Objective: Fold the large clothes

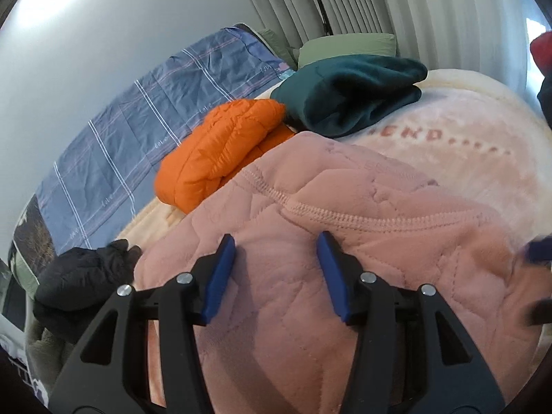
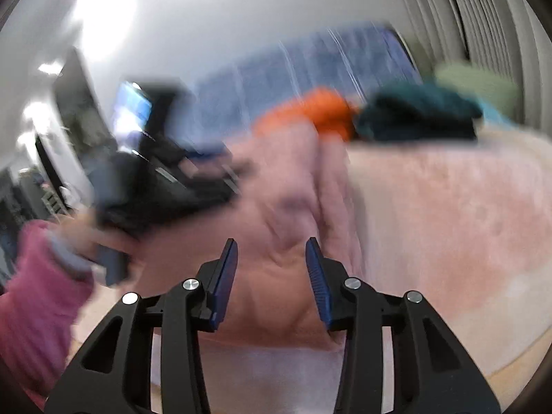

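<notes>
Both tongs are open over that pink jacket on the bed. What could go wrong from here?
The pink jacket is thick and quilted, so the open left tongs may pinch only the top layer. It already overlaps the orange jacket, which a pull might drag along. The right tongs view is motion-blurred, so their aim could be off.

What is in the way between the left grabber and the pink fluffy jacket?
Nothing visible. The left gripper is open right over the pink jacket, with only bare pink fabric between its fingers. The orange jacket and dark green garment lie beyond it, farther up the bed.
</notes>
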